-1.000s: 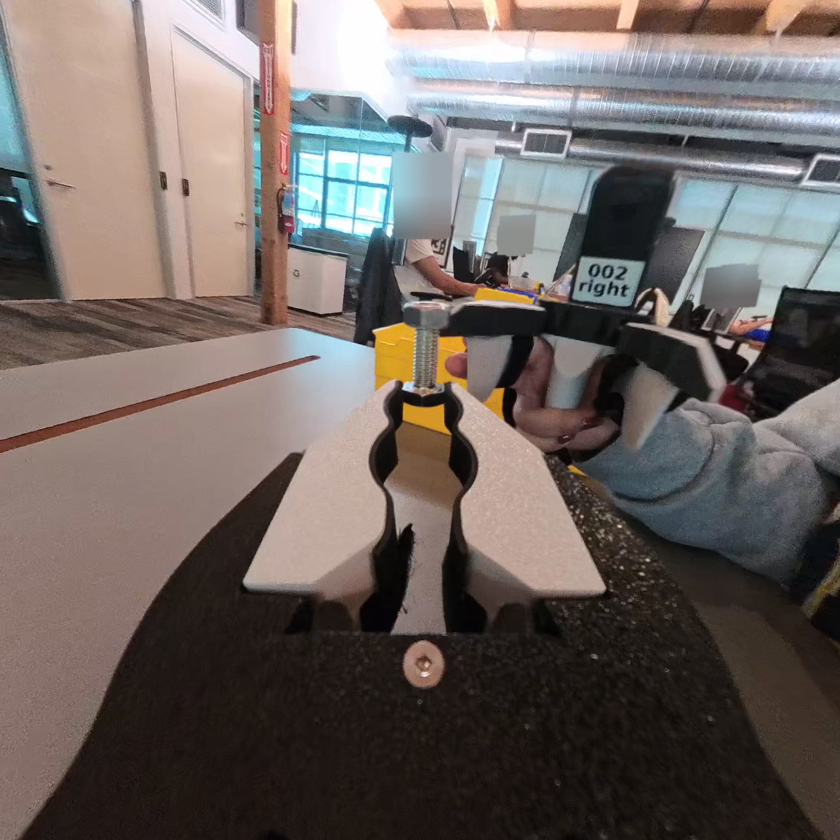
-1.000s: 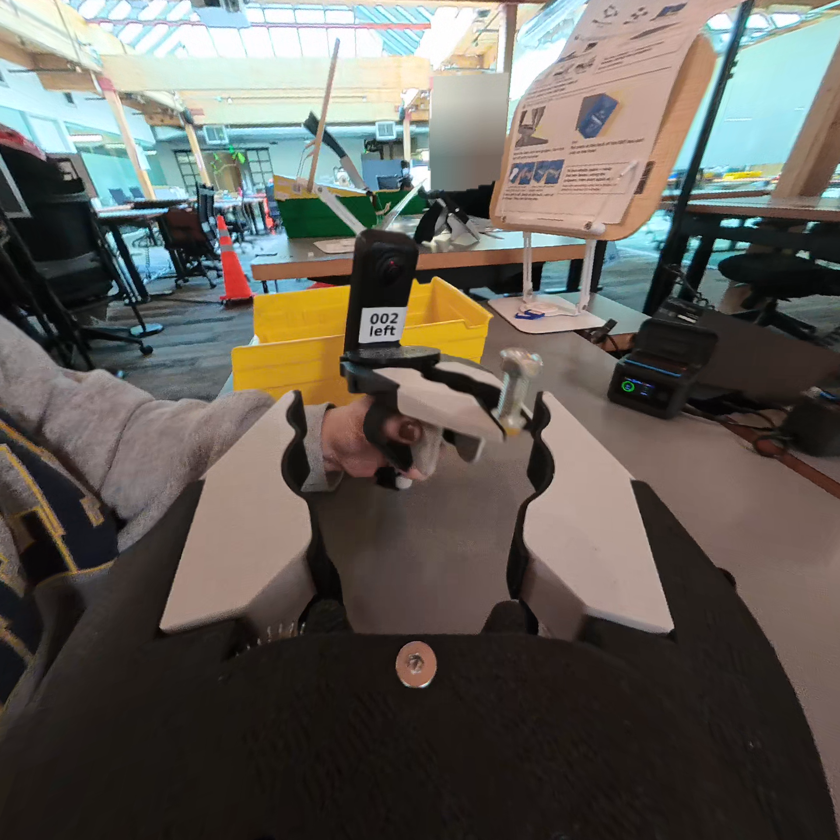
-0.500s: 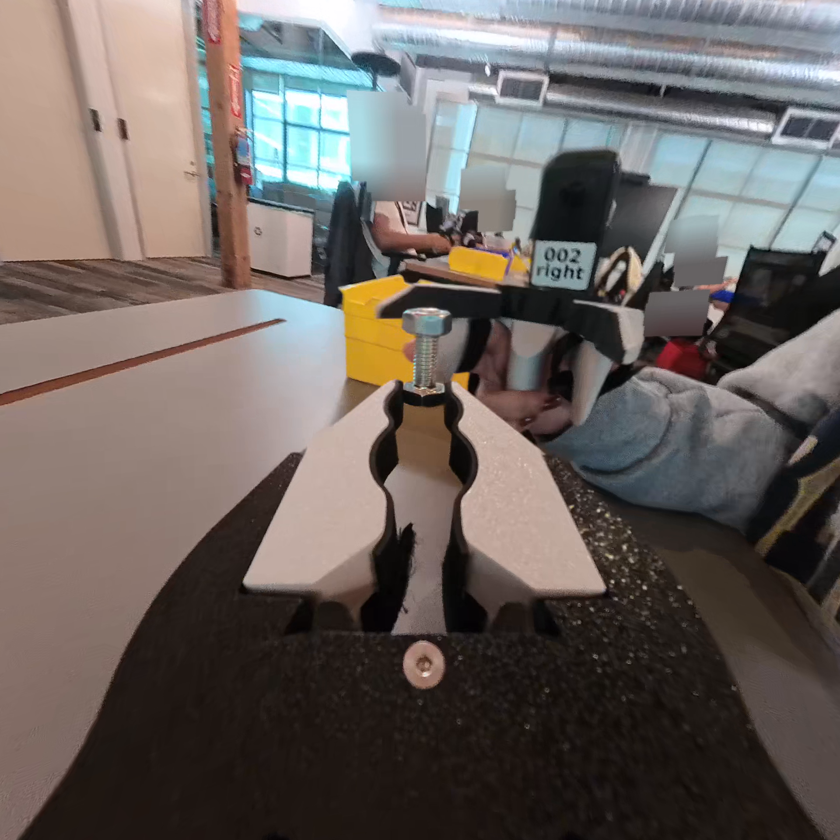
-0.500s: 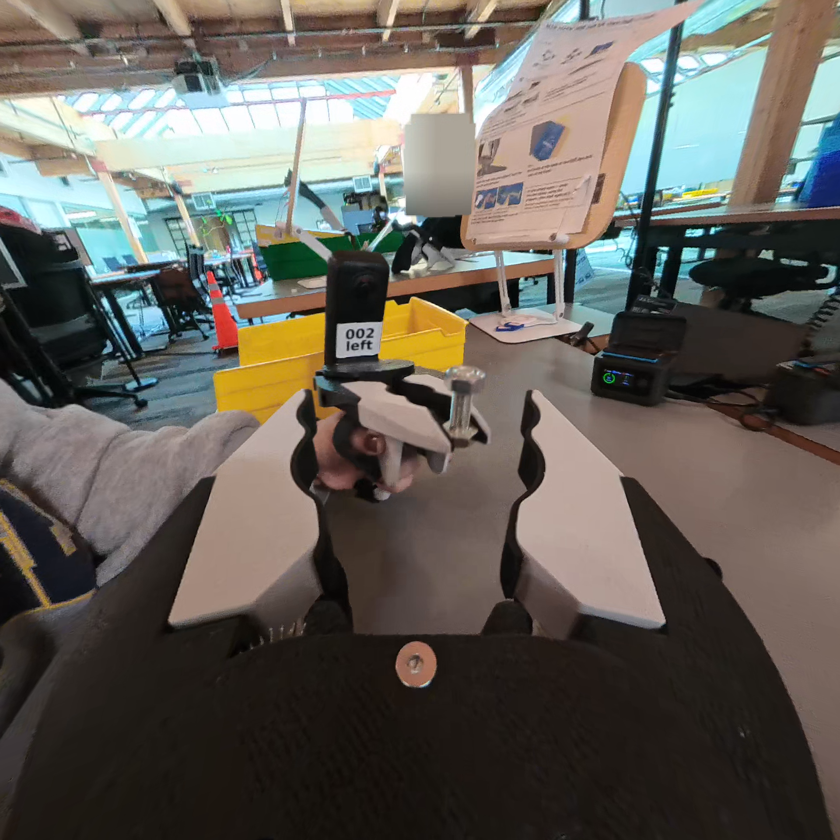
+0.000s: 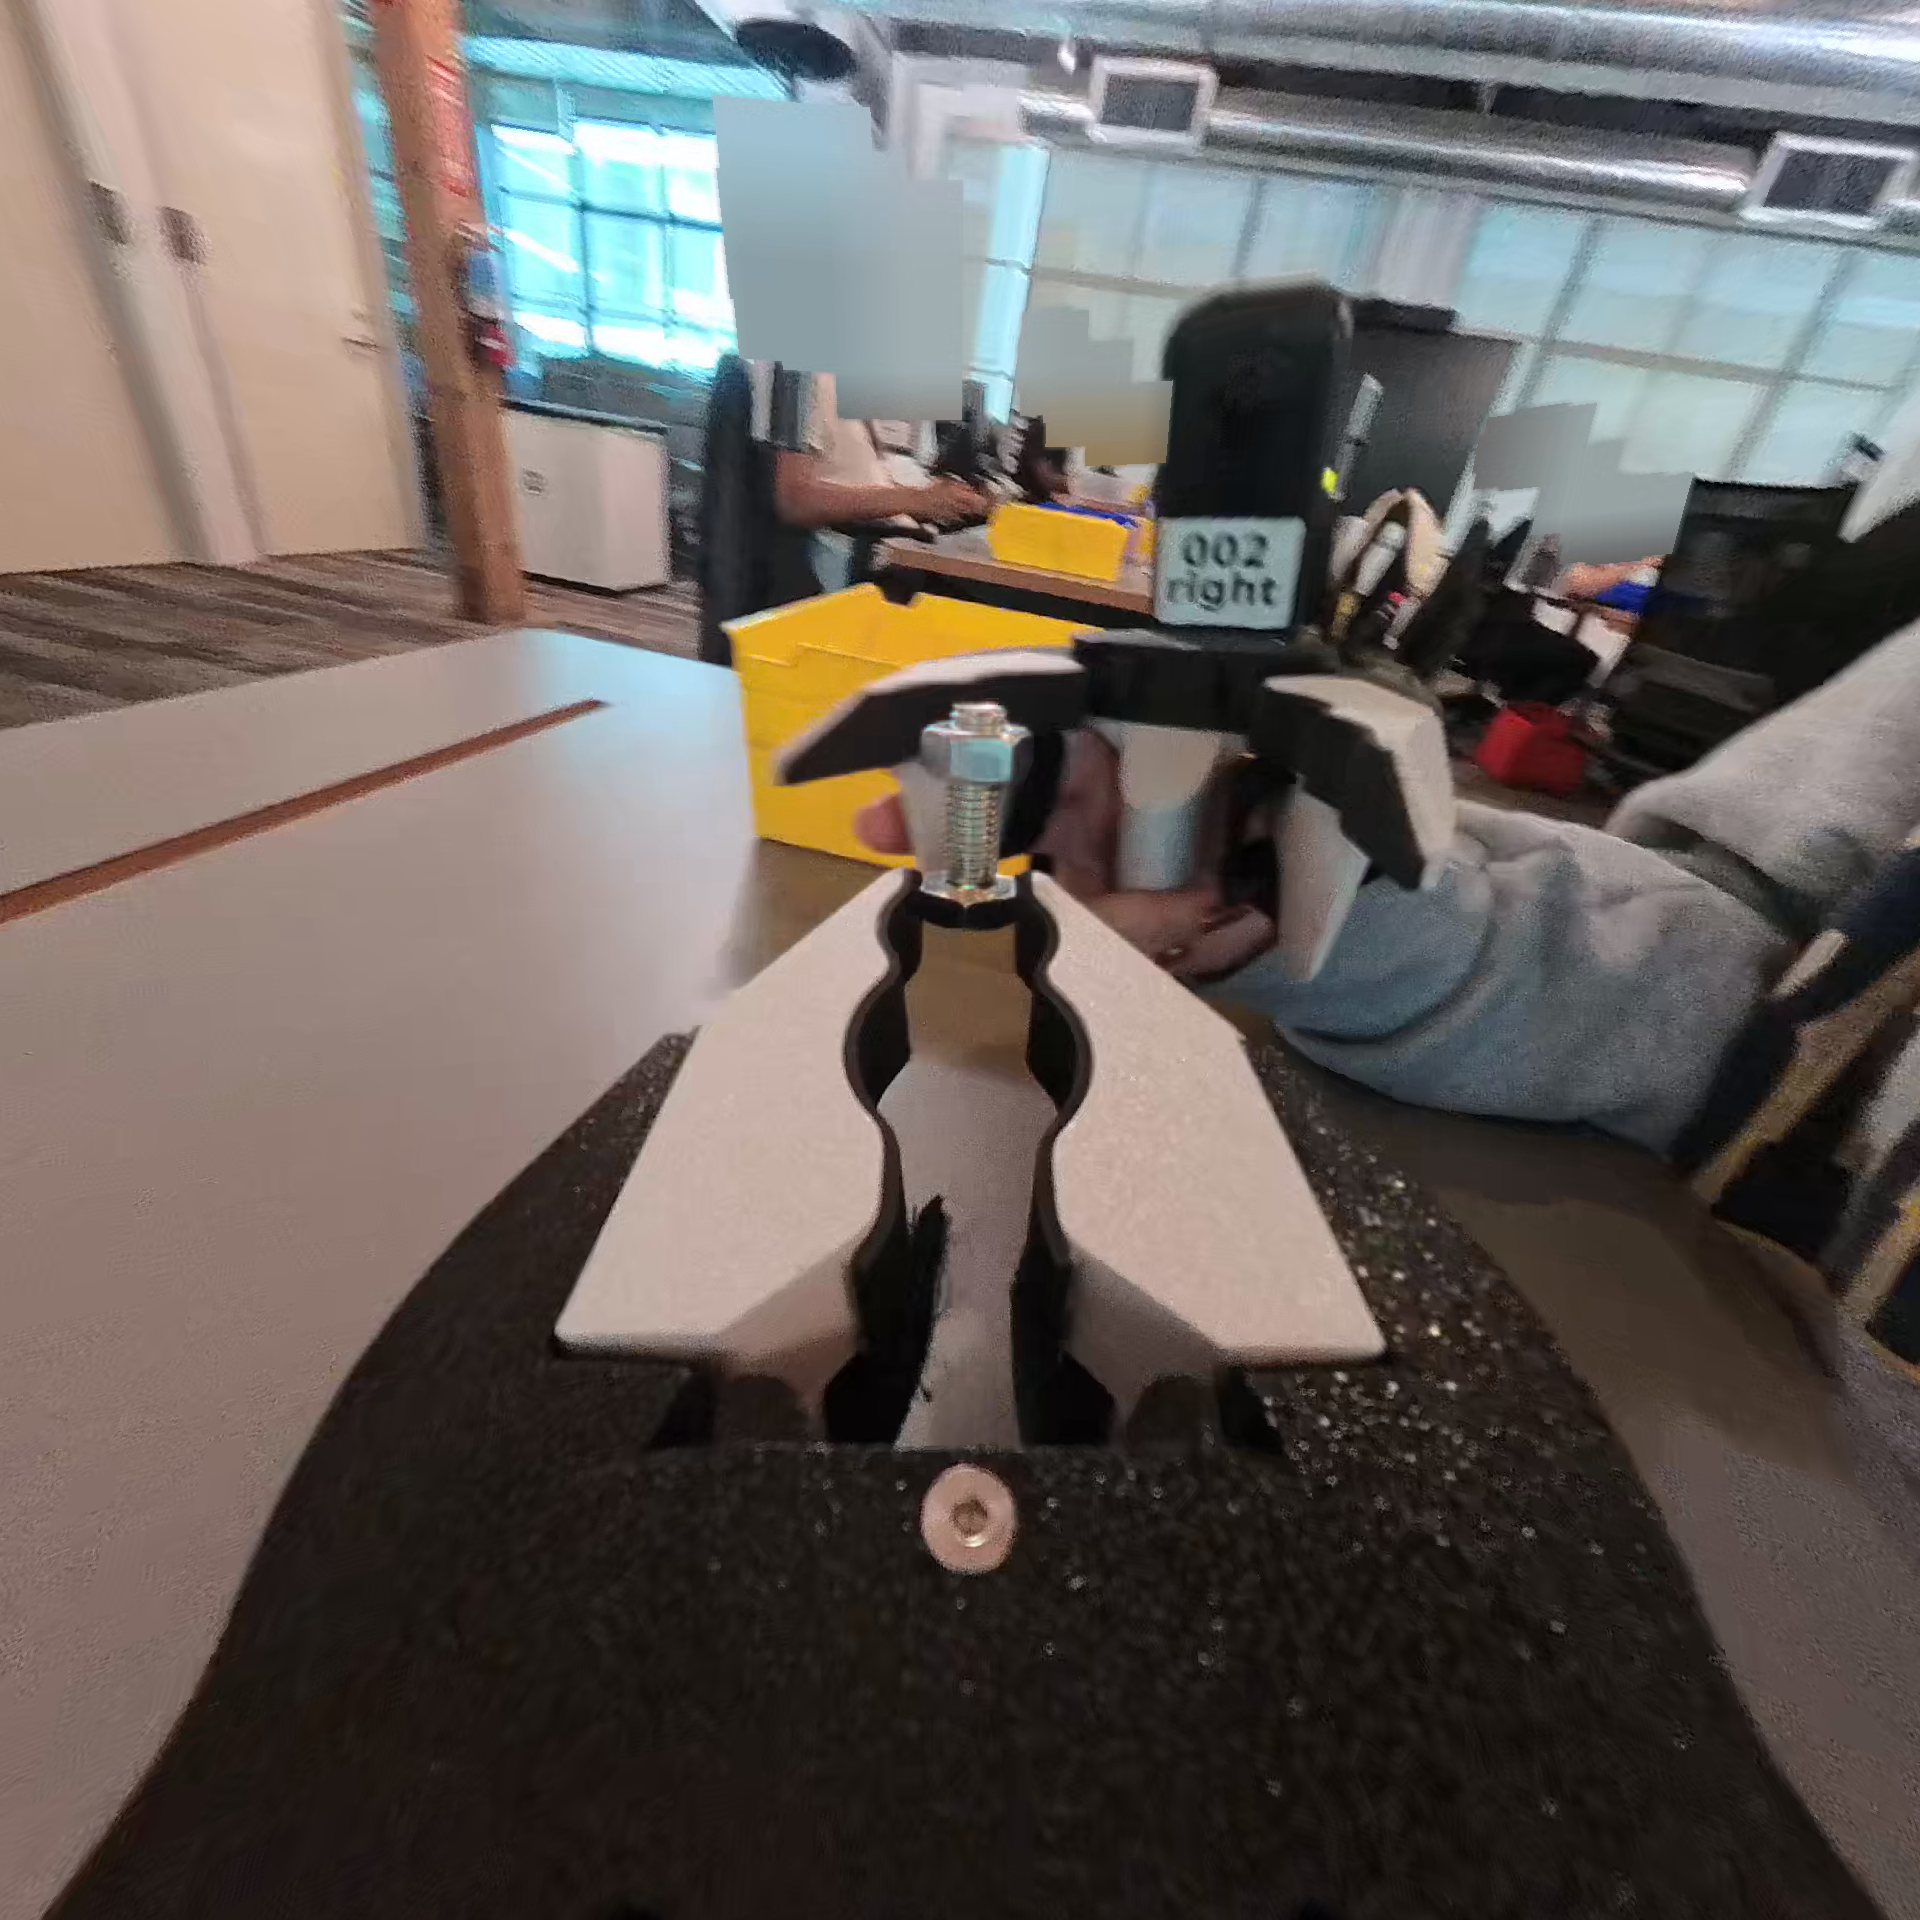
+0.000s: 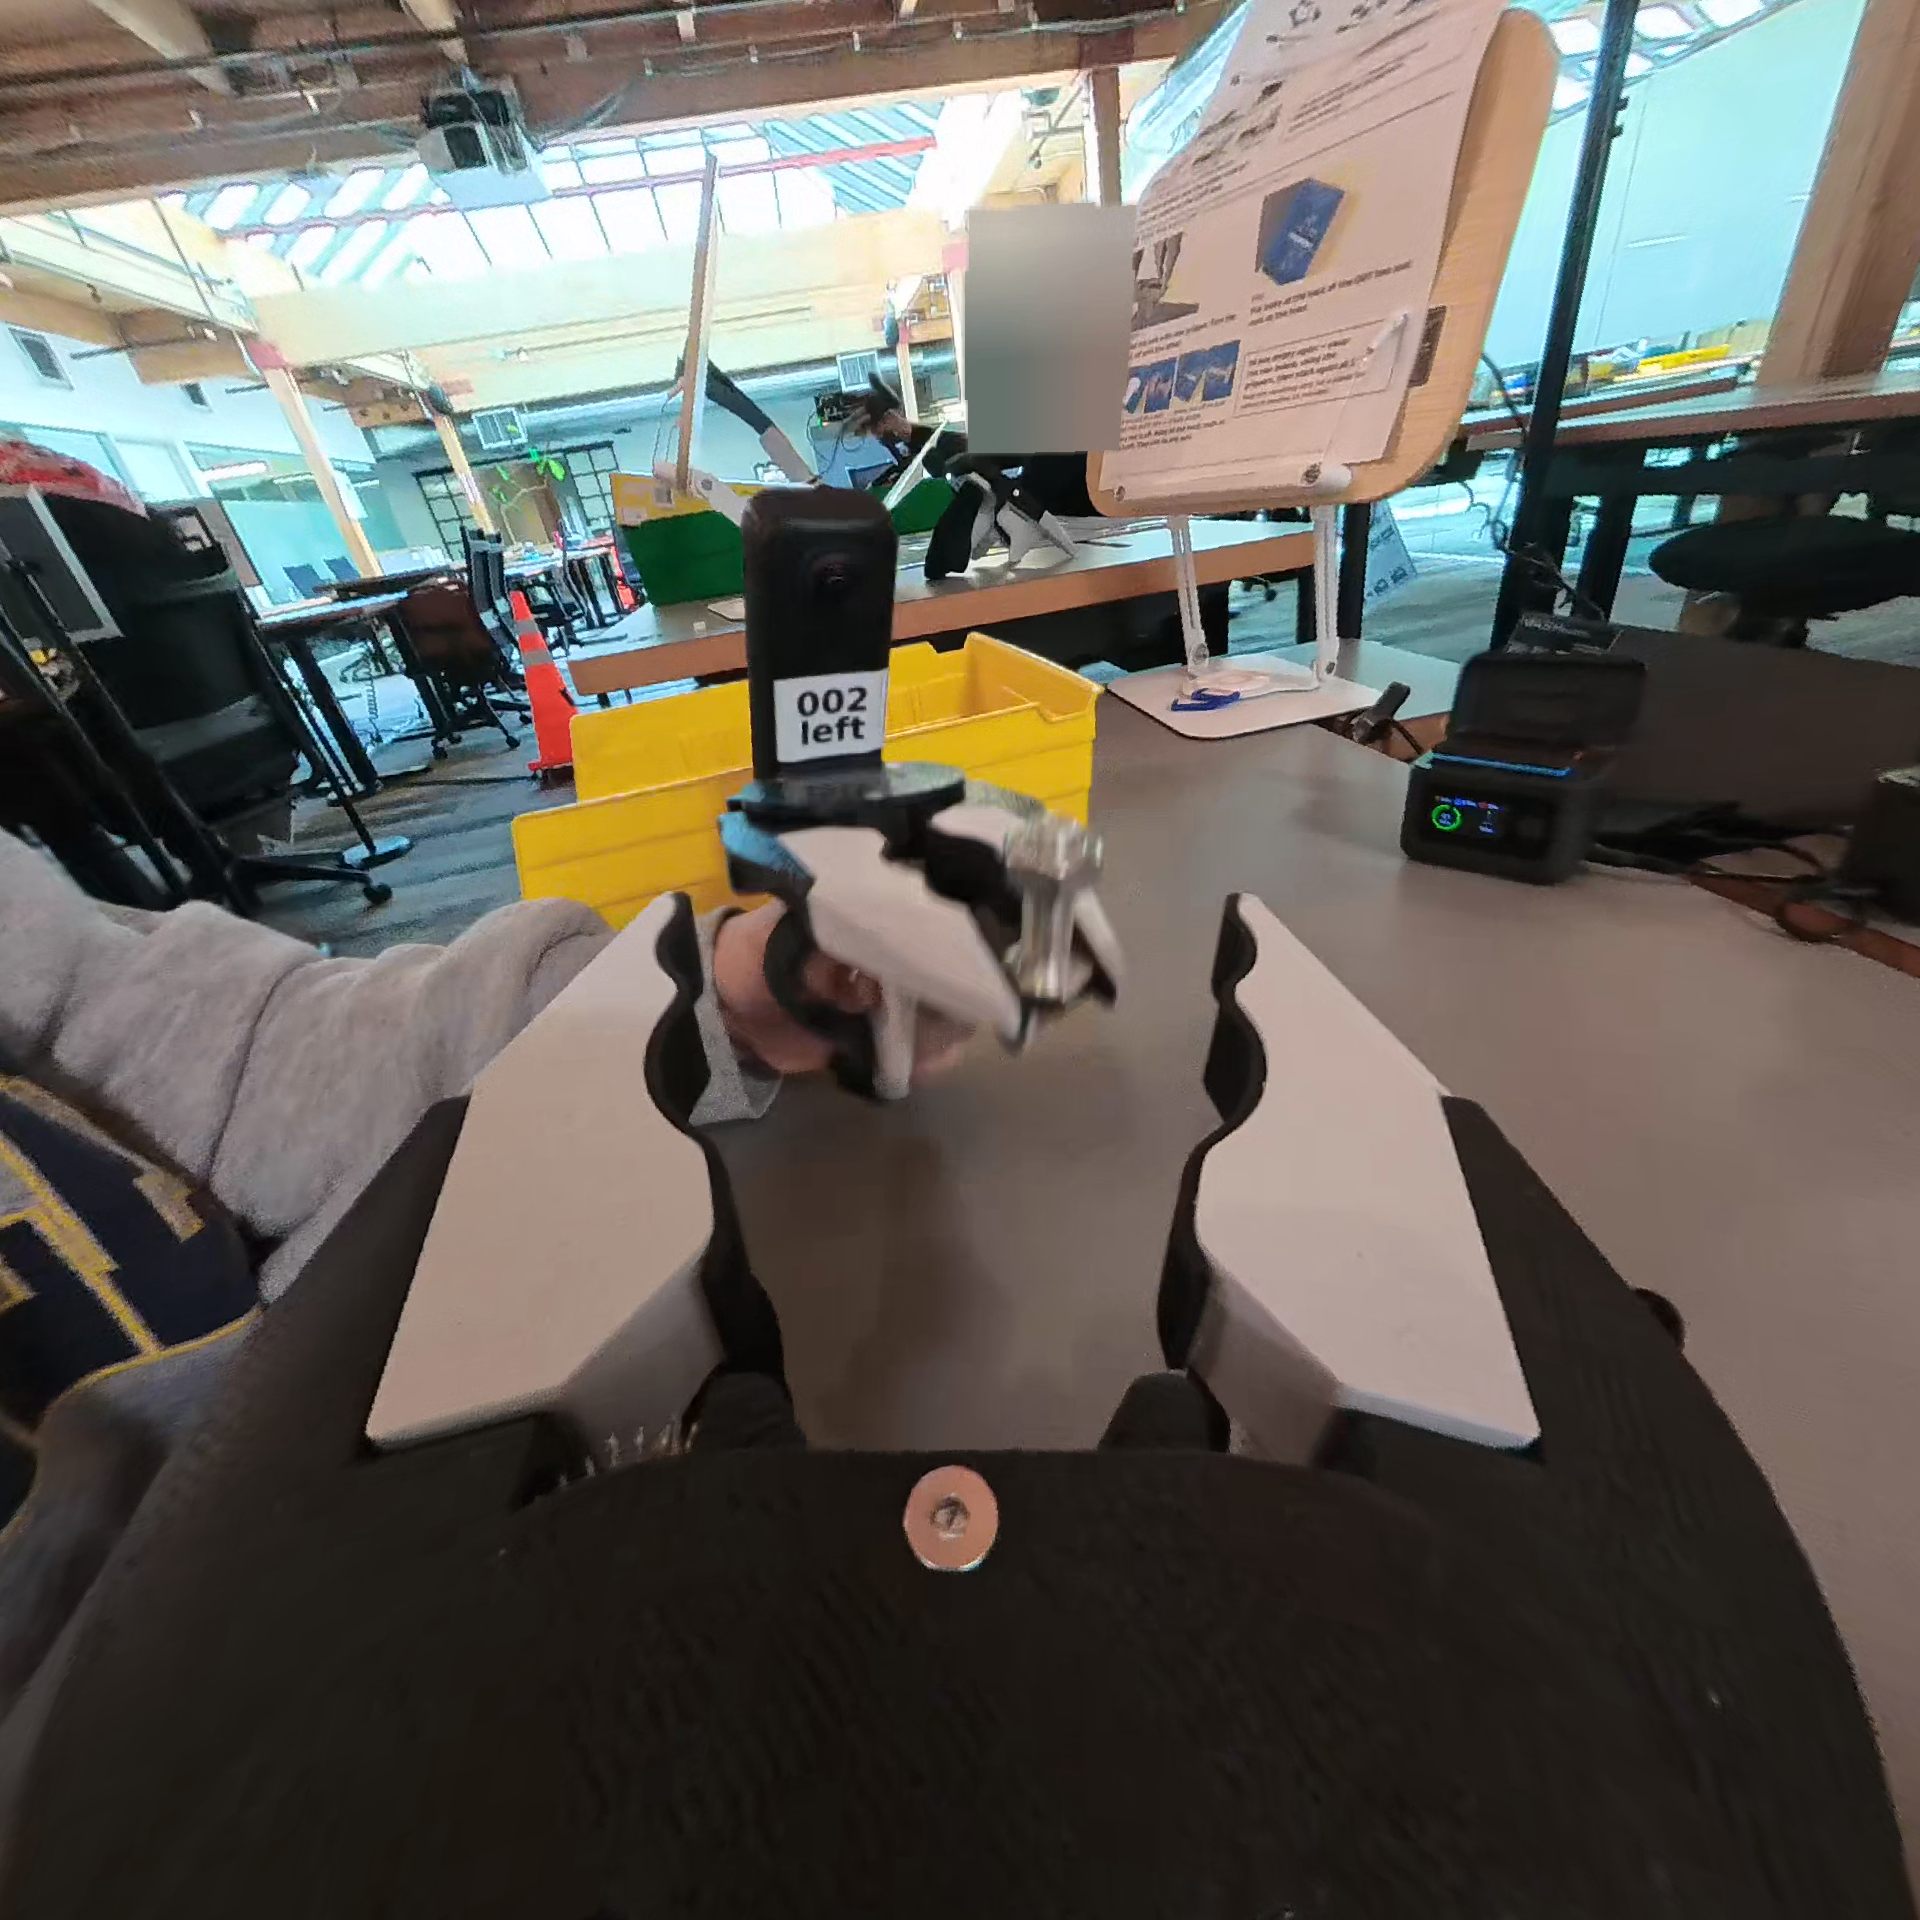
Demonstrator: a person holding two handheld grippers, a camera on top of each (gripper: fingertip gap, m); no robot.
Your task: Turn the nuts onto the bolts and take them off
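A silver bolt point(image 5: 969, 821) stands upright with its hex head on top and a nut point(image 5: 969, 891) at its lower end. My left gripper point(image 5: 971, 912) is shut on the nut at its fingertips, held above the grey table point(image 5: 312, 1039). My right gripper point(image 5: 1101, 826) is open just behind the bolt, one dark finger passing behind the bolt head. In the right wrist view my right gripper point(image 6: 954, 914) is wide open and empty. The left gripper point(image 6: 1049, 997) holds the bolt point(image 6: 1049, 904) just beyond the gap between the right gripper's fingers.
A yellow bin point(image 5: 883, 665) stands on the table behind the grippers and also shows in the right wrist view point(image 6: 644, 831). A small black device with a lit screen point(image 6: 1496, 810) and a sign board on a white stand point(image 6: 1288, 260) are at the right. Grey sleeves point(image 5: 1558, 987) reach in. My left and right fingertips are right by each other.
The two grippers have come closer together. The bolt in the left gripper has moved from beside the right gripper's right fingertip to in front of the middle of its open jaws.
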